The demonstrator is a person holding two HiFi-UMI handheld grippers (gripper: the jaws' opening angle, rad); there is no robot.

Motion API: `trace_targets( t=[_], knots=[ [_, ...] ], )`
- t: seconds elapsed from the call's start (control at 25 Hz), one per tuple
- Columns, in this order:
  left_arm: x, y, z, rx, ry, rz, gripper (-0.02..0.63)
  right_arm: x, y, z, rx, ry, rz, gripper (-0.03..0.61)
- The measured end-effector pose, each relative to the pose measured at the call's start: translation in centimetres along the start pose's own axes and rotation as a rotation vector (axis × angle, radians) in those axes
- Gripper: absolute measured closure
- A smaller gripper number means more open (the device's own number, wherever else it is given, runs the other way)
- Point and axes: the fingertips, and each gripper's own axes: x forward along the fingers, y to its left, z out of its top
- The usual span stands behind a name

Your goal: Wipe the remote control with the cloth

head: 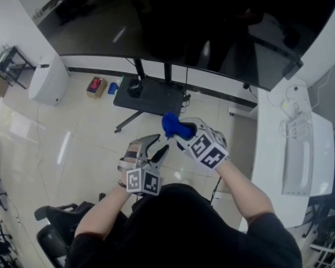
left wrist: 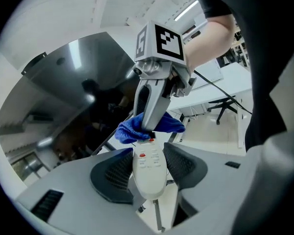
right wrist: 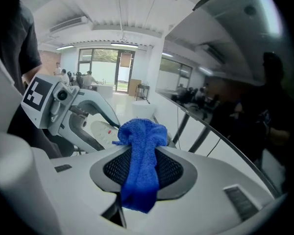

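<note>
Two tools, both in the air above the floor (head: 72, 127); nothing rests on the counter (head: 273, 144) at your right.

- Your left gripper (left wrist: 149, 173): its fingers (left wrist: 115, 173) pinch the remote control (left wrist: 148, 160) by its near end. The button face shows and the far end juts free toward the other tool. Held so, the keys stay bare for wiping.
- Your right gripper (right wrist: 144, 170): its fingers (right wrist: 171, 170) clamp the cloth (right wrist: 142, 146) along its length. A bunched wad pushes out past the tips, so fabric rather than plastic meets the remote.
- The wad sits at the remote's far edge, by a red button. I cannot tell whether it is touching or just above.

Judgement: you are wiping at the far end, or about to; most of the face looks yet to be covered.
</note>
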Motion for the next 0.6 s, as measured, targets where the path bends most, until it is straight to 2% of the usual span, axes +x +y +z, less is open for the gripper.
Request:
trace_targets(
  t=[0.04,0.08,0.12,0.16,0.2,0.32,0.36,0.4,0.48,0.52,0.6],
  knots=[
    [0.0,0.1,-0.1,-0.049,-0.006,-0.005,0.41,-0.3,-0.5,0.4,0.009,-0.021,-0.015,0.437],
    [0.1,0.5,-0.1,-0.138,-0.019,-0.013,0.41,-0.8,-0.9,1.0,0.026,-0.059,-0.033,0.437],
    [0.2,1.1,-0.1,-0.272,-0.042,-0.023,0.41,-1.6,-1.5,1.8,0.052,-0.12,-0.055,0.437],
    [0.3,2.0,-0.3,-0.451,-0.078,-0.038,0.41,-2.4,-2.1,2.7,0.087,-0.2,-0.076,0.437],
    [0.4,3.0,-0.5,-0.665,-0.128,-0.058,0.41,-3.4,-3.0,3.5,0.134,-0.288,-0.098,0.437],
    [0.7,6.4,-1.6,-1.349,-0.343,-0.133,0.41,-5.9,-4.9,4.4,0.295,-0.474,-0.154,0.437],
    [0.6,7.4,-1.7,-1.525,-0.422,-0.154,0.411,-6.2,-4.8,4.4,0.329,-0.503,-0.149,0.437],
    [0.4,8.2,-1.5,-1.661,-0.499,-0.174,0.411,-6.1,-4.1,4.5,0.347,-0.515,-0.126,0.437],
    [-0.1,9.4,-0.5,-1.839,-0.652,-0.234,0.411,-4.9,-1.8,4.6,0.347,-0.503,-0.048,0.437],
    [-0.2,9.8,0.1,-1.885,-0.717,-0.266,0.411,-4.1,-0.5,4.6,0.336,-0.49,-0.011,0.437],
    [-0.4,10.2,0.8,-1.925,-0.796,-0.309,0.411,-2.8,1.4,4.7,0.309,-0.471,0.039,0.437]
  ],
)
